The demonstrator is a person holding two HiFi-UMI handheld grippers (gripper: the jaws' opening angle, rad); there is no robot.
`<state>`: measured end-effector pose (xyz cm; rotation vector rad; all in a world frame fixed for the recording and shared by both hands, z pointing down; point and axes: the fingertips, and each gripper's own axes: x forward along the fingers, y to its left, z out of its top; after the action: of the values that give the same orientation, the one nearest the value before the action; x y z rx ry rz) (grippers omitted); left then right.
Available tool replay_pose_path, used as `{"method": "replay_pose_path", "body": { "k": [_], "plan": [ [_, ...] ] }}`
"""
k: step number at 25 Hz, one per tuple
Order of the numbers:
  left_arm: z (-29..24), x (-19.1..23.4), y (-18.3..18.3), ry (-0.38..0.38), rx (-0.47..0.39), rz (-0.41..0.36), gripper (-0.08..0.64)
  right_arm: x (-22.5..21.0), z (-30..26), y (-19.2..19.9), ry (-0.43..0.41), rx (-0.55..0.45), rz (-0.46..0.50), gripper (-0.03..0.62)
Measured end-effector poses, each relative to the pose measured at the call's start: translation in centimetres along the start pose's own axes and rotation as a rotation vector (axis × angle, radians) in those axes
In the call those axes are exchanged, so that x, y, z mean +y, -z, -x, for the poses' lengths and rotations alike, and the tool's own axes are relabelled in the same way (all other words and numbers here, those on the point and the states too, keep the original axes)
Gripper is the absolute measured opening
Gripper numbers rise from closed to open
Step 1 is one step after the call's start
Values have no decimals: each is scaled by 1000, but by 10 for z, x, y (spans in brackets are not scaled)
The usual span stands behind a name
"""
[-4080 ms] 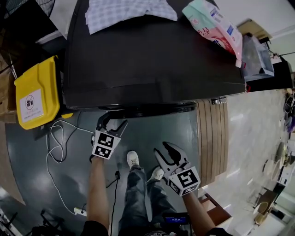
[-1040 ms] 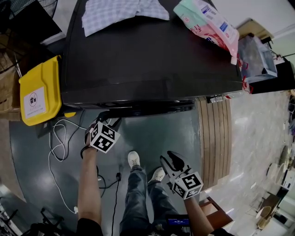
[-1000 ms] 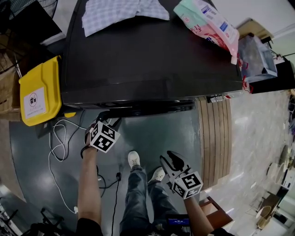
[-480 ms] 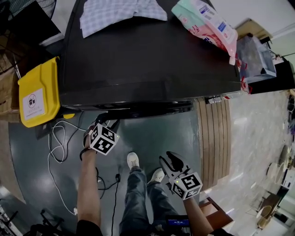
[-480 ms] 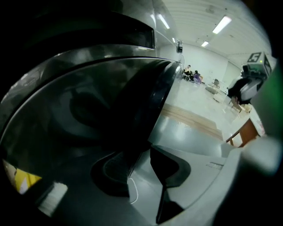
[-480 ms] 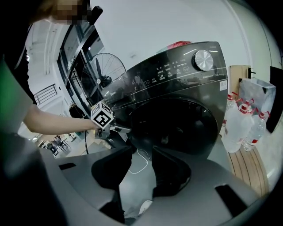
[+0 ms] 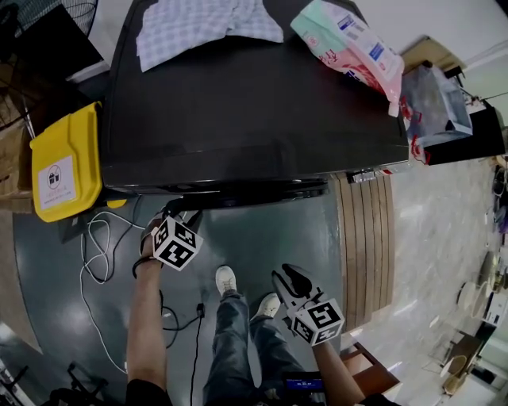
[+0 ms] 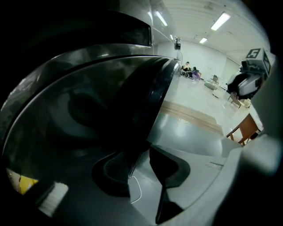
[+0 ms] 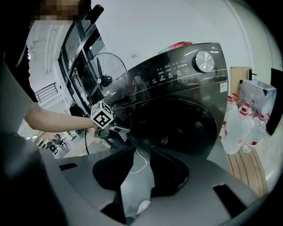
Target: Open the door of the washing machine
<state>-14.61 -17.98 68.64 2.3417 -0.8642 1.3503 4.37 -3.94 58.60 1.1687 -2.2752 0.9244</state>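
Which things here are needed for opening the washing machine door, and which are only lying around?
For the job:
washing machine
its door

Only lying about:
checked cloth on top of the machine
pink packet on top of the machine
yellow bin
white cable
water bottles
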Motion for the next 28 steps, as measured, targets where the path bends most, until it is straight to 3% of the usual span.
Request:
{"method": "replay_pose_path", "body": {
  "k": [2,3,5,6,10,17,21,28],
  "plan": [
    [4,-14,9,59,35,-36,124,-1,0,-1,3,-4,0,118],
    [8,-37,17,141,50,-72,109,-3,1,0,8,-3,-2,118],
    [18,-97,33,298,5,-111,103,-8,3,1,18,2,0,118],
    [22,-118,37,298,-41,-98,109,-10,4,2,19,1,-1,120],
    [24,-115,42,82,-149,95,101,-7,12,14,25,-8,0,124],
    [23,-112,40,64,-131,130,109,-2,38,26,36,-59,1,127],
    [27,-138,44,43,-138,180,107,6,56,34,9,-86,24,127],
    [31,-196,48,-38,-152,260,103,-10,120,59,37,-131,62,111]
  ]
}}
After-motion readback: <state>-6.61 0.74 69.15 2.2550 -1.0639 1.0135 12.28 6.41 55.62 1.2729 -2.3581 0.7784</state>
